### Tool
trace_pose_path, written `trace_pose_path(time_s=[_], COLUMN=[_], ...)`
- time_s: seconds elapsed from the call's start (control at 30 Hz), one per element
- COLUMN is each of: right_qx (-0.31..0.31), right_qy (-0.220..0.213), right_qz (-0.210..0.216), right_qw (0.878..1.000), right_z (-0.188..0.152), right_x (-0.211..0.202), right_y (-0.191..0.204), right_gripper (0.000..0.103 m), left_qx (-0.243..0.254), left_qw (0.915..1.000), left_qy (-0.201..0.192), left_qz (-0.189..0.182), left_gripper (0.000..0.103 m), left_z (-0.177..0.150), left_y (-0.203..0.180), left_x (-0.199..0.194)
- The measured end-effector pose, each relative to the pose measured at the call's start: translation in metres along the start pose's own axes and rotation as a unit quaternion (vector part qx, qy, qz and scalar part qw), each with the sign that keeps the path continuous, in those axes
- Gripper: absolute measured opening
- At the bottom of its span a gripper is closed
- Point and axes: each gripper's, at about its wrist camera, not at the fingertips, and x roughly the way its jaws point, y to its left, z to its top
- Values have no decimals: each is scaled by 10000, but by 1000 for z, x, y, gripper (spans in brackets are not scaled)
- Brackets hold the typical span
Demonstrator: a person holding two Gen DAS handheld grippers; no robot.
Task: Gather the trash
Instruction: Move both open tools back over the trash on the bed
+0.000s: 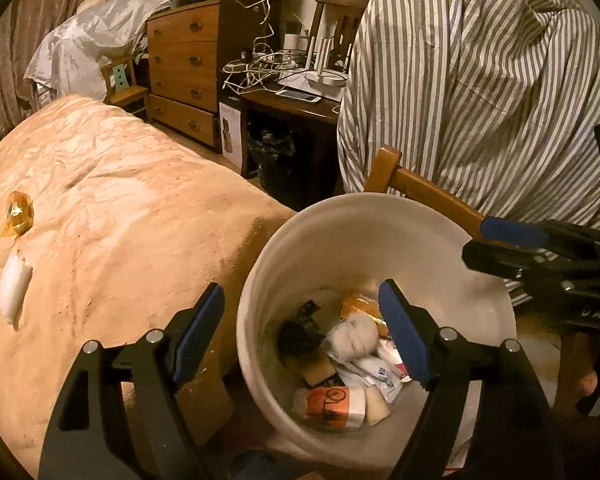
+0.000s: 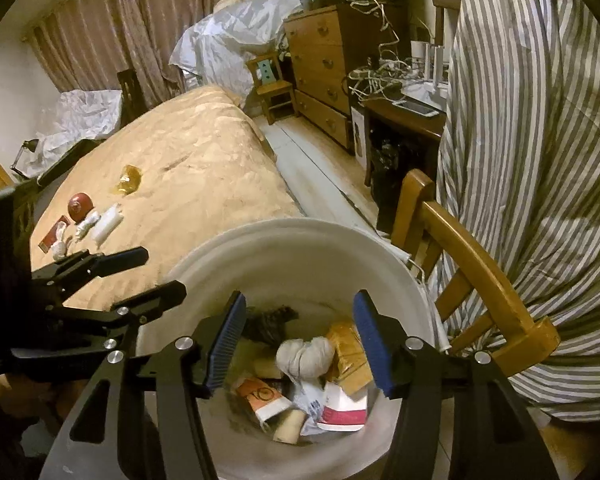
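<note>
Bucket [image 2: 300,248] wall hides deeper trash under both spread, empty grippers [image 1: 304,336] [image 2: 300,340]; tan bedspread [image 2: 204,160] at ten o'clock.

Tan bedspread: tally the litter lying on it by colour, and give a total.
White crumpled scraps: 3
Red: 2, a red round piece and a red flat packet
Amber crinkled plastic wrapper: 1
Total: 6

white bucket [image 2: 300,248], tan bedspread [image 2: 204,168], grey-striped shirt [image 2: 532,140]
</note>
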Motion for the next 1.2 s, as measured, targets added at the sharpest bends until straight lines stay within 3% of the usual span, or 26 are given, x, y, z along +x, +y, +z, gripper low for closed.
trace_pose_path(time_s=[0.27,0.47,0.73,0.9,1.0,1.2], right_qx=[-284,-688,-1135,-1022,-837,-574], right_qy=[-329,-284,169,536,782,1169], right_qz=[580,1270,1953,2256,2294,2013], right_qw=[9974,9891,9740,9674,9666,9708], right_z=[7,14,22,46,65,93], right_x=[-9,13,79,140,180,251], right_y=[53,136,263,338,374,420], right_gripper=[59,59,59,59,59,59], left_qx=[-275,-909,-1624,-1290,-909,-378], left_qw=[9993,9934,9727,9699,9744,9805], left_qy=[-107,-134,-44,3,167,389], left_qz=[237,685,1657,2067,2047,1891], left_gripper=[76,76,76,76,83,83], left_z=[-18,-51,-103,-89,-72,-49], left_y=[50,136,275,335,358,384], left_x=[-26,-54,-92,-100,-90,-74])
